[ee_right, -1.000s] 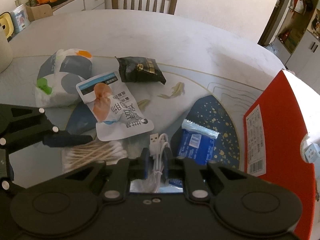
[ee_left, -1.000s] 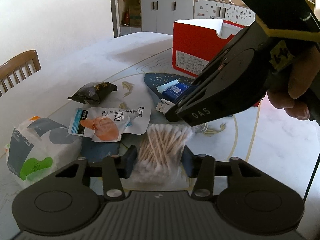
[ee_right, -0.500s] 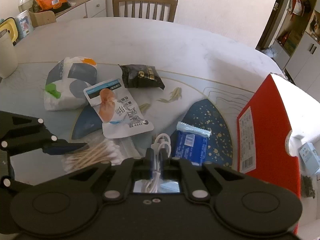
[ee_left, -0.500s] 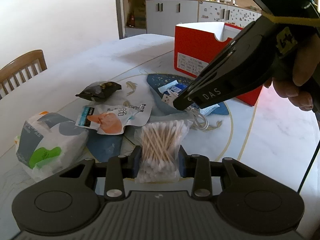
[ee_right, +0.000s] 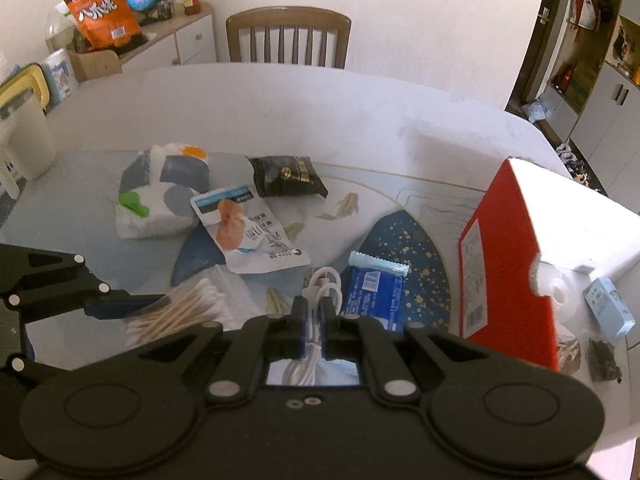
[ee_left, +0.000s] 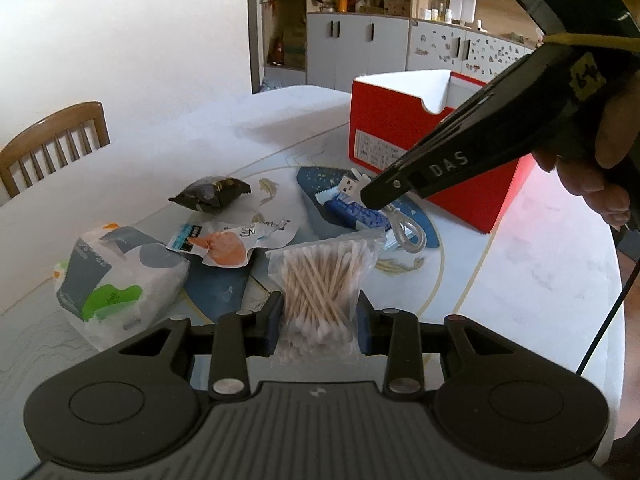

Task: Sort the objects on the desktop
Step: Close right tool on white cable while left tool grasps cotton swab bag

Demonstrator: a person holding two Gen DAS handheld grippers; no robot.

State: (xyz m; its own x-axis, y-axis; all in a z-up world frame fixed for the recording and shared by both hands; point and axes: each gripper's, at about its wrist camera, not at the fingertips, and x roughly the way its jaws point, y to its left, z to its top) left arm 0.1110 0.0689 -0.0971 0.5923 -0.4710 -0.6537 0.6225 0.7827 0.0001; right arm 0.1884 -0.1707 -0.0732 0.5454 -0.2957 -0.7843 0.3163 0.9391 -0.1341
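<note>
Your left gripper (ee_left: 318, 318) is clamped on the bag of cotton swabs (ee_left: 320, 280) and your right gripper (ee_right: 316, 320) on the white USB cable (ee_right: 320, 300), both clear of the table's middle, presumably bound for the red box (ee_right: 508, 256) at its right edge.

Left wrist view looks down along its own fingers, close over the table (ee_left: 168, 152), facing the red box (ee_left: 400, 136) at 1 o'clock. Right wrist view looks steeper, toward the chair (ee_right: 288, 36) at 12. Both share the snack packets and each other's gripper.
</note>
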